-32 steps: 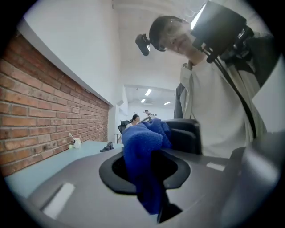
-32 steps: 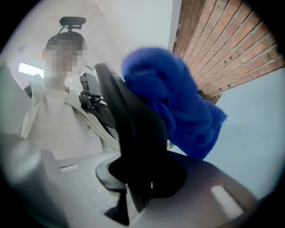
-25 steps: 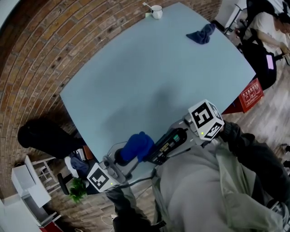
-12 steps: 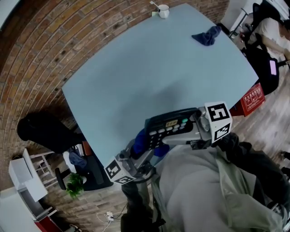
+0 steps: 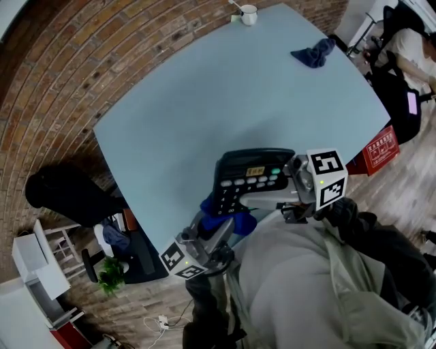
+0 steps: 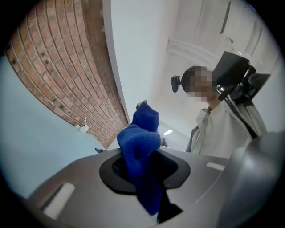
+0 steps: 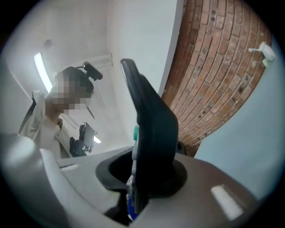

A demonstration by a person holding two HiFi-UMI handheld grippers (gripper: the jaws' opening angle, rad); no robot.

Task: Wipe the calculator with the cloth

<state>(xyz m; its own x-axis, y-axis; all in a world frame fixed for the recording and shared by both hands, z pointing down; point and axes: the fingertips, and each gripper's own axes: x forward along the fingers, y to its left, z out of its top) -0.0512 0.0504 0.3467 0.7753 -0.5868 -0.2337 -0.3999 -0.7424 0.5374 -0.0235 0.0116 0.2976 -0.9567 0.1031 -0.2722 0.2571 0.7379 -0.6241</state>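
A black calculator [image 5: 248, 178] hangs above the near edge of the light blue table [image 5: 204, 102], keypad facing up toward me. My right gripper [image 5: 291, 180] is shut on its right end. In the right gripper view the calculator [image 7: 151, 133] stands edge-on between the jaws. My left gripper [image 5: 212, 228] is shut on a bunched blue cloth [image 5: 228, 219], which sits just below the calculator's near left corner; whether it touches is hidden. In the left gripper view the cloth [image 6: 141, 147] sticks up out of the jaws.
A second dark blue cloth [image 5: 313, 53] lies at the table's far right. A white cup [image 5: 248, 13] stands at the far edge. A red box [image 5: 378, 146] sits on the floor to the right, near a seated person [image 5: 409, 48]. A brick wall [image 5: 54, 82] runs along the left.
The right gripper has raised the calculator and swung it so the keypad faces up. The calculator now sits over the cloth. The left gripper has sunk a little and rolled.
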